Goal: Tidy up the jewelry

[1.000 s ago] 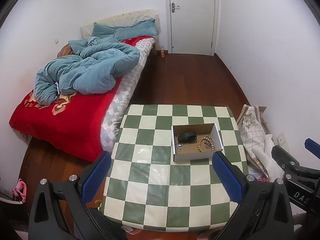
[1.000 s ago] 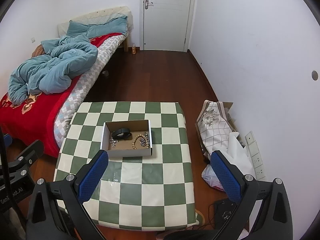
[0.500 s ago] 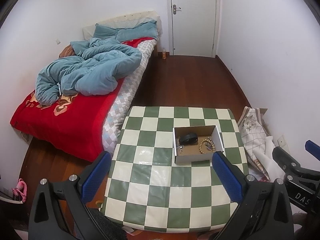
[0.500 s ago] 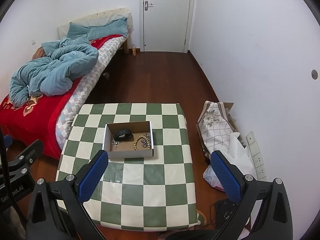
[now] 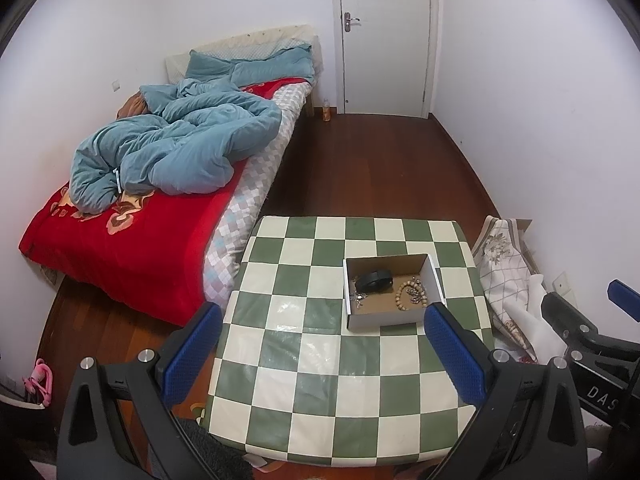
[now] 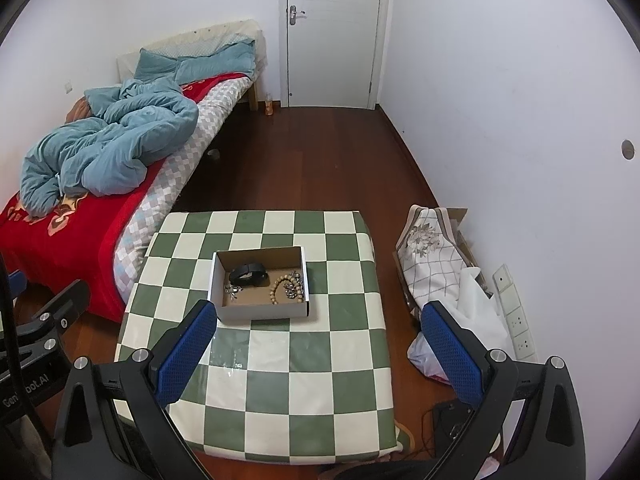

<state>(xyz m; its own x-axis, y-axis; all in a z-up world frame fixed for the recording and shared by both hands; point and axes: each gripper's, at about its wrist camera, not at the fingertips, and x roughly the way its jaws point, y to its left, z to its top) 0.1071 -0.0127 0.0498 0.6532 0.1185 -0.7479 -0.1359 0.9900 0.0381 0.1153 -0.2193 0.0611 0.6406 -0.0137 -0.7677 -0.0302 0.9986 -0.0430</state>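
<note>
A small open cardboard box (image 5: pixel 390 318) (image 6: pixel 260 312) sits on a table with a green and white checked cloth (image 5: pixel 320 364) (image 6: pixel 280 380). Inside lie a black band (image 5: pixel 374 280) (image 6: pixel 248 273), a wooden bead bracelet (image 5: pixel 406 294) (image 6: pixel 280 286) and a silvery chain piece (image 5: pixel 358 299) (image 6: pixel 232 290). My left gripper (image 5: pixel 322 346) and my right gripper (image 6: pixel 318 344) both hang high above the near part of the table, open and with nothing between the blue pads. The right gripper's body (image 5: pixel 588 340) shows at the right edge of the left wrist view.
A bed with a red cover and a blue duvet (image 5: pixel 168 148) stands left of the table. A shut white door (image 5: pixel 384 36) is at the far wall. Patterned cloth and bags (image 6: pixel 432 256) lie by the right wall beside wall sockets (image 6: pixel 516 312). Dark wood floor (image 5: pixel 372 168) lies beyond the table.
Both grippers have risen and drawn back a little, so the table and box look smaller and lower in the views. The jewelry in the box has not moved.
</note>
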